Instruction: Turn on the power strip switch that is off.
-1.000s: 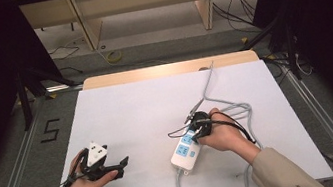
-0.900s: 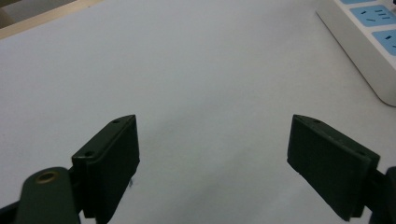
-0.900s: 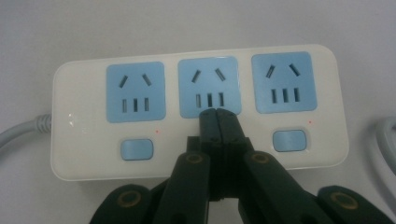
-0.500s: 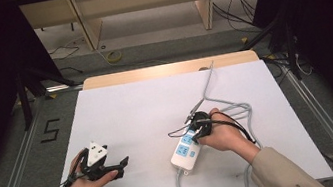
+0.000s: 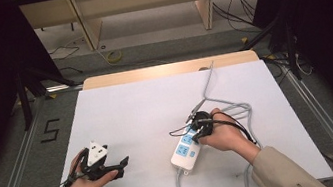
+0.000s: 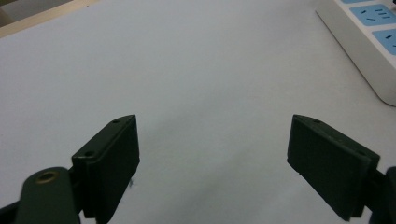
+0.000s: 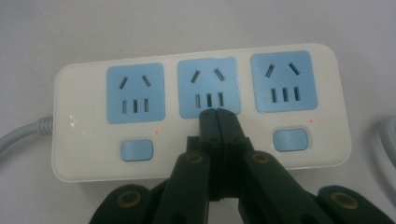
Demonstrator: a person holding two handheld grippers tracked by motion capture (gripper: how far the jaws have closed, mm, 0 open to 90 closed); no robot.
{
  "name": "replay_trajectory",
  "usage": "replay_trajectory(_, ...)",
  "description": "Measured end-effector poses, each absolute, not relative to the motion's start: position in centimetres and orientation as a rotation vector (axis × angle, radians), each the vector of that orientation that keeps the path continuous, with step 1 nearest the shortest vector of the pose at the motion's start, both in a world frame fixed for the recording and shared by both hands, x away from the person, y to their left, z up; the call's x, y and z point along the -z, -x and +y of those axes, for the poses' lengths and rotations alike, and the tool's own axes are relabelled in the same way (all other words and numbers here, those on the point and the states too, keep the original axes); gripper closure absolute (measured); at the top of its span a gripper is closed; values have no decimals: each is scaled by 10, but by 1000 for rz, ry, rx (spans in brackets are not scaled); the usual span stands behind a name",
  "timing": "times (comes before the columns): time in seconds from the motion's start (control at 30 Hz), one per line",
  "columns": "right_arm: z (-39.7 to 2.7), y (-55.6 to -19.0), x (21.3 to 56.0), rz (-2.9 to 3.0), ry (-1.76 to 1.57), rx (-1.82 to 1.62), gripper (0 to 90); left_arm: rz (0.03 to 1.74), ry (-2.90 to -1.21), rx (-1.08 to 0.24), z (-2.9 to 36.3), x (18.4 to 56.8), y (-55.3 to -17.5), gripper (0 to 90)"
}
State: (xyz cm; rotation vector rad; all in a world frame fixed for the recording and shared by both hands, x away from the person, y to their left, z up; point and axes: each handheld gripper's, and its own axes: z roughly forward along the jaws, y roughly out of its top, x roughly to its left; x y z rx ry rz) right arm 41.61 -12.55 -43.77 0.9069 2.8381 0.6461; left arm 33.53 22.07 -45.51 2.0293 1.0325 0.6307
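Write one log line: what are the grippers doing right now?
right gripper: shut, tips over power strip middle socket | left gripper: open, nothing between jaws | table: white

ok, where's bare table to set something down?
Free: the table's far-left stretch, and the middle strip between the left gripper and the power strip. Crowded: right side, where the right gripper sits on the strip amid grey cable loops.

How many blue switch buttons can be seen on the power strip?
2 on the power strip: one under the left socket, one under the right. The shut right gripper may hide a middle one.
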Motion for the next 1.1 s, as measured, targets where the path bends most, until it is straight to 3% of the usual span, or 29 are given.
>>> replay_trajectory(0.73,-134,-414,430,2773,-921,-734,899,1035,-2028,-627,221,455,-335,165)
replay_trajectory(1.1,-150,-412,426,2712,-952,-833,817,1042,-2024,-625,221,456,-335,165)
